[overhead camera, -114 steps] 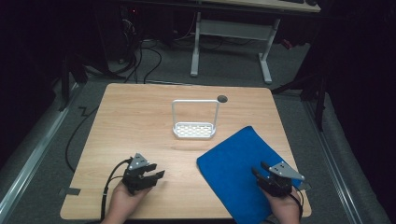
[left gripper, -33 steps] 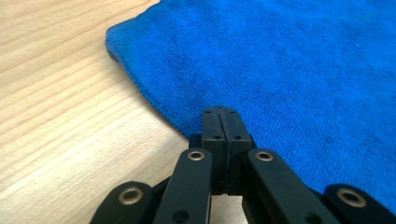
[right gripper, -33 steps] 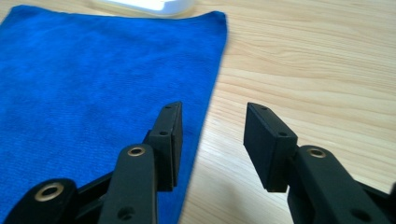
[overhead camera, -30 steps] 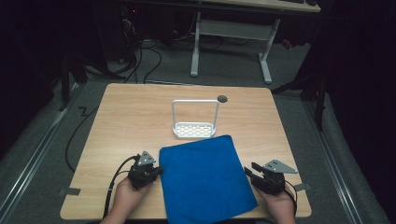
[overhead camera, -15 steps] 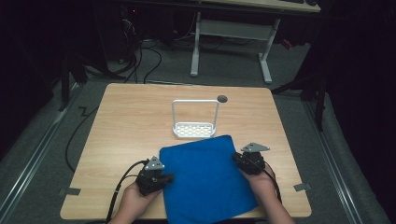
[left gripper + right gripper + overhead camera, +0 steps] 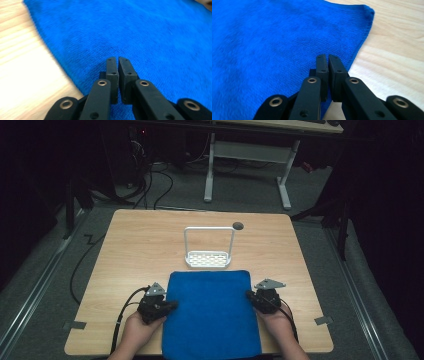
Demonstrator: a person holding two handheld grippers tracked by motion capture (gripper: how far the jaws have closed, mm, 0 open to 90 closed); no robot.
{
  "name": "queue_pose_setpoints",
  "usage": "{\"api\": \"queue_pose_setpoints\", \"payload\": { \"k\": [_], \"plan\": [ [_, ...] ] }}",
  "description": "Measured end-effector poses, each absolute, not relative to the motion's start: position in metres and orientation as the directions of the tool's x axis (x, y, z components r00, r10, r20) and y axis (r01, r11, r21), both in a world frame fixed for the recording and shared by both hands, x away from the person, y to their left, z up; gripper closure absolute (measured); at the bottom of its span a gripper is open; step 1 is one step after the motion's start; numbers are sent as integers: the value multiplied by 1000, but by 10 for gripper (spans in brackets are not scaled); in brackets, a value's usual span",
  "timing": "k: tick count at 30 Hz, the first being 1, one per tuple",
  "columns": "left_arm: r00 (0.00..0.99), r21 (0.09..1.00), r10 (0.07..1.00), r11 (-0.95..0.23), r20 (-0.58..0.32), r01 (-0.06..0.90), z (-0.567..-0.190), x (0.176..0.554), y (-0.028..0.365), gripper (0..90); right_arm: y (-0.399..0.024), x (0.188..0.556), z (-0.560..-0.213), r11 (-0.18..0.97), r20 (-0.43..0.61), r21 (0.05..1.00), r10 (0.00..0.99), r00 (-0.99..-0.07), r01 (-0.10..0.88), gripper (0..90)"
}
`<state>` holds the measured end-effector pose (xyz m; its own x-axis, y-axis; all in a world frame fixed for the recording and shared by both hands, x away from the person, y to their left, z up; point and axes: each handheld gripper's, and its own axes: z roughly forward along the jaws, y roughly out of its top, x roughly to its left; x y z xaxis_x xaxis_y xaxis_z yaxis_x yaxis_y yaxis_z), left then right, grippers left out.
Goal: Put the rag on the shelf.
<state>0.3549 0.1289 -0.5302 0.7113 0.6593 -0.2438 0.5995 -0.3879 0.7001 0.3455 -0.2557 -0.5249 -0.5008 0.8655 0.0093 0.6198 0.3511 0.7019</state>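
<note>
A: Fig. 1, bearing surface — how many, and what lies on it?

B: One wooden bench (image 6: 130,245). It carries one blue towel (image 6: 210,312), one white wire rack (image 6: 208,251) and one small dark round hole (image 6: 238,225) near the far edge.

A: Position of the towel?

B: Spread flat at the near middle of the bench, its far edge just beside the rack, its near edge reaching the bench front.

A: And the rack?

B: Upright behind the towel: one perforated base, one tall loop handle.

A: Number of claws?

B: Two, one per hand. The left claw (image 6: 171,305) sits at the towel's left edge; the right claw (image 6: 248,294) sits at its right edge.

A: State of each?

B: In each gripper view the two jaws stand almost together with a thin slit between them, nothing pinched in the slit, tips over the cloth near its edge. Both pairs have just been closing. Whether the tips press the cloth cannot be told.
</note>
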Motion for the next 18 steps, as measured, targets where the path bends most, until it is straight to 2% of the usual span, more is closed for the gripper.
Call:
{"api": "queue_pose_setpoints", "payload": {
  "k": [10,18],
  "plan": [
    [689,699,679,-365,-252,615,-531,359,141,872,-248,330,-527,340,24,716,861,-508,610,873],
    [717,683,638,-392,-280,616,-530,343,140,872,-248,326,-528,375,-15,727,846,-532,576,864]
  ]
}}
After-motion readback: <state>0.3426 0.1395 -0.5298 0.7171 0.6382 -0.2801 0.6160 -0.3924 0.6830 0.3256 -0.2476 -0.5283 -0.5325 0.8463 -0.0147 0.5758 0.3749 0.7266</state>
